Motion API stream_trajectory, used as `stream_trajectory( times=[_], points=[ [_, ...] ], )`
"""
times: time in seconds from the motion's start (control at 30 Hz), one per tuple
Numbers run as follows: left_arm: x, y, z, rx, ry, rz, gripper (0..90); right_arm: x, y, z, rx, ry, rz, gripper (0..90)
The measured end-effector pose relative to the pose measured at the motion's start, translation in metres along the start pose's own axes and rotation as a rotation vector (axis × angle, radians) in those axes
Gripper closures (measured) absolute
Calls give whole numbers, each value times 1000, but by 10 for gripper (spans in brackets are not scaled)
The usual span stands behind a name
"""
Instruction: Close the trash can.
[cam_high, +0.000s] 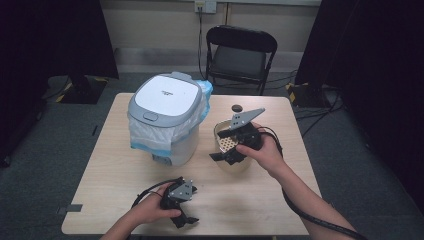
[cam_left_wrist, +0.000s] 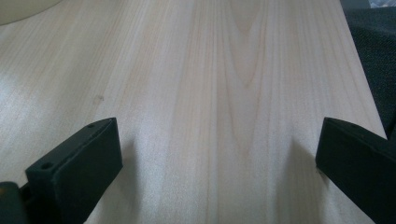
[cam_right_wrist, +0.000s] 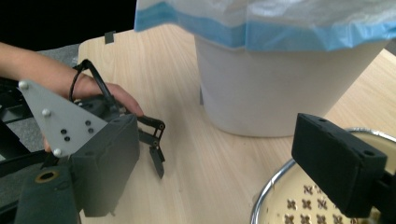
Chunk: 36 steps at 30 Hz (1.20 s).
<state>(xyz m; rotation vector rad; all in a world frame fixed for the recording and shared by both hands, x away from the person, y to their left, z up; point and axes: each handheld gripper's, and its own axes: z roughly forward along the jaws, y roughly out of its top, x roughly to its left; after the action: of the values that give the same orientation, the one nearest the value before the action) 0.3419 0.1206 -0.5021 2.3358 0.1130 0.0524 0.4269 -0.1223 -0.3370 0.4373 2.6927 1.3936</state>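
A cream bowl (cam_high: 236, 168) with a metal rim (cam_right_wrist: 275, 186) and a perforated insert (cam_right_wrist: 308, 205) stands right of the table's middle. My right gripper (cam_high: 227, 151) hovers over the bowl's near-left edge, tilted down, jaws open. In the right gripper view (cam_right_wrist: 224, 168) one jaw hangs over the bowl's inside and the other over the table outside it, with nothing pressed between them. My left gripper (cam_high: 191, 206) rests near the table's front edge, held by a hand, open. In the left gripper view (cam_left_wrist: 219, 158) bare wood lies between its jaws.
A white lidded bin (cam_high: 165, 102) with a blue-edged bag liner (cam_right_wrist: 261, 32) stands left of the bowl, close to it. A small dark round thing (cam_high: 236, 107) lies behind the bowl. A black folding chair (cam_high: 241, 50) stands beyond the table's far edge.
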Motion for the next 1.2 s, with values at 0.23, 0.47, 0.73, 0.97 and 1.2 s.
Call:
stream_trajectory(
  times=[0.23,0.47,0.73,0.97,1.2],
  points=[
    [0,0,0,5,0,0,0,1,-12,-5,2,-7,6,146],
    [0,0,-1,15,0,-5,0,2,-24,-9,20,-12,9,146],
    [-1,0,-1,20,-11,-13,0,2,-34,-15,15,-19,21,146],
    [-1,0,-1,16,-11,-13,0,4,-45,-20,20,-18,26,146],
    [-1,0,0,15,-12,-14,0,6,-56,-23,25,-14,35,147]
  ],
)
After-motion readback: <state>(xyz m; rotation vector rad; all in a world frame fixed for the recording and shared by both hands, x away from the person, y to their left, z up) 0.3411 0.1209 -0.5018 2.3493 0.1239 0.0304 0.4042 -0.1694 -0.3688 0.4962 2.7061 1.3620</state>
